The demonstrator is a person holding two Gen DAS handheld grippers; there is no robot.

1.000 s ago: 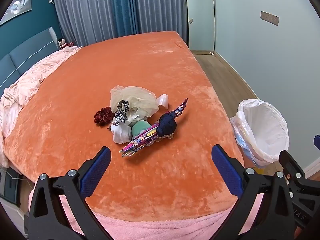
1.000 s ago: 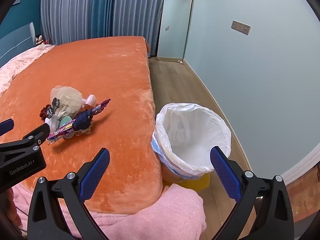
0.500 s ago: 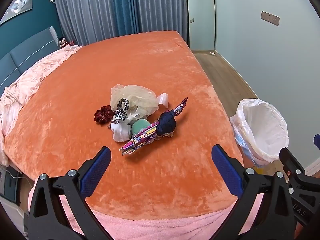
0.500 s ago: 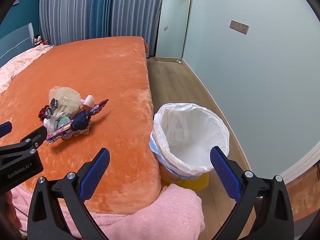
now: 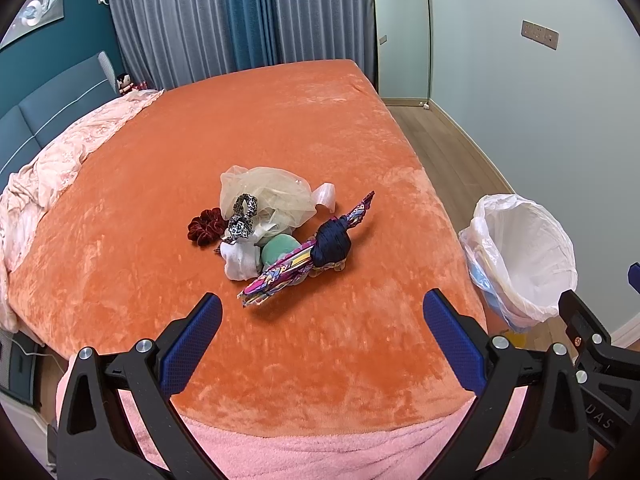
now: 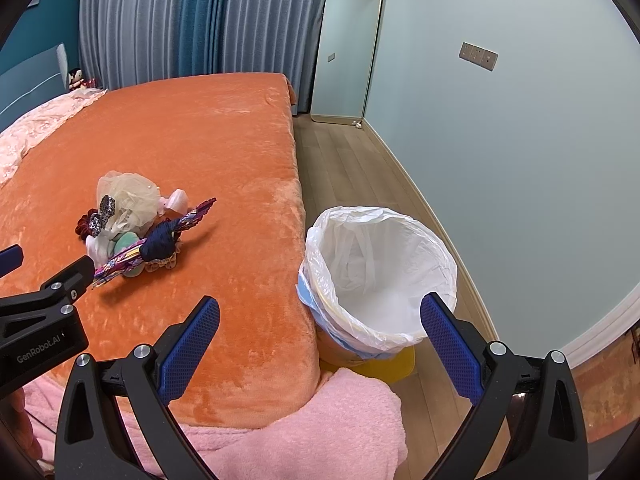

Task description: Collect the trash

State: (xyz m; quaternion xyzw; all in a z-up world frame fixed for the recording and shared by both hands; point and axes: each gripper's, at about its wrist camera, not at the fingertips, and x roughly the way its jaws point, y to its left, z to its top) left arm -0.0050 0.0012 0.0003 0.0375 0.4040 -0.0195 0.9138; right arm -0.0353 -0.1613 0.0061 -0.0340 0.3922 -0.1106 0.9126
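A small heap lies on the orange bed point(image 5: 280, 120): a crumpled clear plastic bag point(image 5: 268, 196), a purple patterned wrapper point(image 5: 288, 268), a dark blue knotted cloth point(image 5: 332, 242), a white wad point(image 5: 240, 262), a green ball point(image 5: 278, 250) and a dark red scrunchie point(image 5: 204, 226). The heap also shows in the right wrist view point(image 6: 136, 232). A bin with a white liner point(image 6: 380, 276) stands on the floor beside the bed. My left gripper point(image 5: 322, 320) is open and empty, short of the heap. My right gripper point(image 6: 320, 322) is open and empty, over the bed's edge near the bin.
A pink blanket point(image 6: 340, 412) hangs at the bed's near corner. A pale pink quilt point(image 5: 60, 152) lies along the bed's left side. A mirror point(image 6: 344, 48) leans on the far wall. Wooden floor point(image 6: 340, 168) runs between the bed and the wall.
Both grippers have drifted slightly; the heap and the bin sit a little lower and nearer in view. Both grippers stay open and empty.
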